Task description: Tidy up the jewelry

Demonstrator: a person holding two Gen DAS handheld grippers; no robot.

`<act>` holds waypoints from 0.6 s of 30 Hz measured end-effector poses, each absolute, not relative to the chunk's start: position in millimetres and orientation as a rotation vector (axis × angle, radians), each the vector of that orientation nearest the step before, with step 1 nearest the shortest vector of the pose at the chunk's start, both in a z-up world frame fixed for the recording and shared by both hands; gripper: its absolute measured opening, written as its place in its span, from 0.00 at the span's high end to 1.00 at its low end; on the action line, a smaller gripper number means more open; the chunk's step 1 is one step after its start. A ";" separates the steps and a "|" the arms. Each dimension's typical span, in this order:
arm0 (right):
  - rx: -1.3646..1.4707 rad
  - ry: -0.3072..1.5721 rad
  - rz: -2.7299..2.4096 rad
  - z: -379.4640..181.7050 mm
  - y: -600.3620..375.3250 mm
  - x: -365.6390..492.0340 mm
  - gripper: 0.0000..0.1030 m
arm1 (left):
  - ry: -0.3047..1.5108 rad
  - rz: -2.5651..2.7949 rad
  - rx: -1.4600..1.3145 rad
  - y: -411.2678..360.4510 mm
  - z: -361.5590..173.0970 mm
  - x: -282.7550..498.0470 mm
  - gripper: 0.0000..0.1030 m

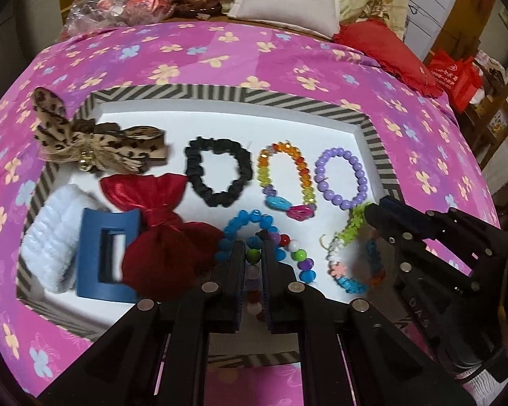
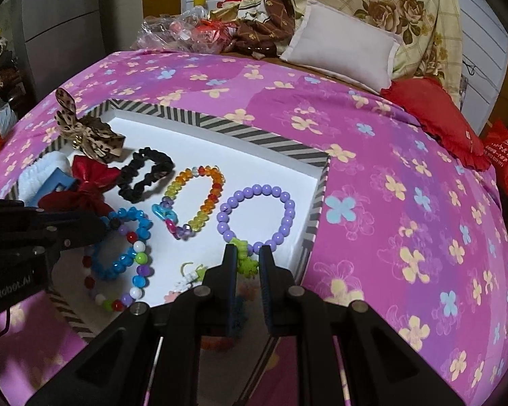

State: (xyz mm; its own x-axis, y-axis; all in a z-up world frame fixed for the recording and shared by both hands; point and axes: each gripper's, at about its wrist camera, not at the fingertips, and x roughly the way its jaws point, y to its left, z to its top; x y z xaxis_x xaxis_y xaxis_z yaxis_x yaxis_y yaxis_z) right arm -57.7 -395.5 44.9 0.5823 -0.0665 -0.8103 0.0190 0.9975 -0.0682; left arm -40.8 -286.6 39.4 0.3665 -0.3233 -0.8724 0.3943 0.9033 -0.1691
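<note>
mixed-bead bracelet (image 1: 254,270) half hidden, knitted bracelet (image 2: 244,264) partly hidden

I see a shallow cardboard tray (image 1: 199,92) with grey-and-cream chevron stripes and a white floor, on a pink quilt (image 1: 288,57) printed with cream and blue flowers; inside lie a lilac round-bead bracelet (image 2: 289,215), a black fabric scrunchie (image 1: 216,172) and a leopard-print bow (image 1: 94,145).

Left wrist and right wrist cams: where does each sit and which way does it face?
Left wrist: on the left gripper, angled down into the striped tray; its fingers straddle the mixed bead bracelet; right gripper at right.
Right wrist: on the right gripper, angled down at the green knitted bracelet; left gripper at left.
Shared: tray, purple bead bracelet.
</note>
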 end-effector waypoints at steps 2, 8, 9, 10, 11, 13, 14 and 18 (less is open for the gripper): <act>-0.038 0.942 -0.054 46.1 -397.3 -59.8 0.84 | 1.102 -0.461 0.069 -286.2 38.7 -40.5 0.96; 0.027 0.896 -0.053 60.2 -404.1 -77.0 0.67 | 1.111 -0.456 0.011 -269.7 44.1 -39.7 0.78; 0.035 0.890 -0.054 61.7 -404.7 -80.1 0.65 | 1.108 -0.454 0.010 -266.7 46.2 -40.9 0.74; 0.049 0.884 -0.055 63.5 -405.2 -84.5 0.64 | 1.100 -0.451 0.007 -262.6 48.8 -42.9 0.71; 0.060 0.879 -0.055 64.7 -405.5 -88.0 0.63 | 1.090 -0.443 0.009 -258.4 51.7 -46.1 0.70; 0.087 0.869 -0.053 66.9 -403.9 -98.0 0.60 | 1.073 -0.428 0.025 -252.0 56.4 -52.6 0.70; 0.097 0.867 -0.052 67.4 -402.9 -100.9 0.58 | 1.057 -0.415 0.038 -248.2 58.8 -57.6 0.70; 0.132 0.848 -0.049 71.5 -393.2 -118.9 0.52 | 0.981 -0.367 0.085 -234.1 66.9 -79.4 0.70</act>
